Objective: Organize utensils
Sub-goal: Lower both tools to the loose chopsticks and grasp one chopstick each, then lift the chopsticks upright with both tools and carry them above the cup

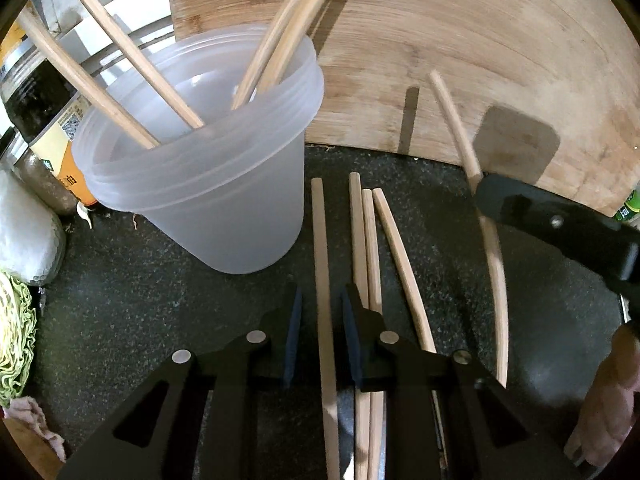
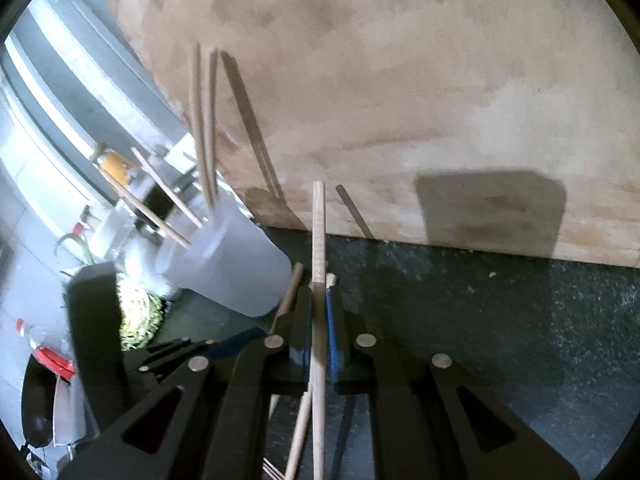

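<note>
A frosted plastic cup [image 1: 208,184] stands on the dark counter [image 1: 140,300] with several wooden chopsticks [image 1: 132,60] leaning in it. More chopsticks [image 1: 394,264] lie loose beside it. My left gripper [image 1: 323,292] points down over one lying chopstick [image 1: 320,240]; its jaws straddle the stick with a small gap on each side. My right gripper [image 2: 319,290] is shut on another chopstick [image 2: 318,220], which sticks out ahead of its pads, lifted off the counter. In the left wrist view the right gripper [image 1: 486,194] shows at the right with its chopstick [image 1: 460,136]. The cup [image 2: 228,268] sits left of it.
A big wooden cutting board [image 1: 460,40] leans upright behind the counter. A jar with a yellow label [image 1: 44,120], a white bundle [image 1: 24,232] and a green-yellow frilly thing [image 1: 12,340] crowd the left side. A hand [image 1: 612,400] holds the right gripper.
</note>
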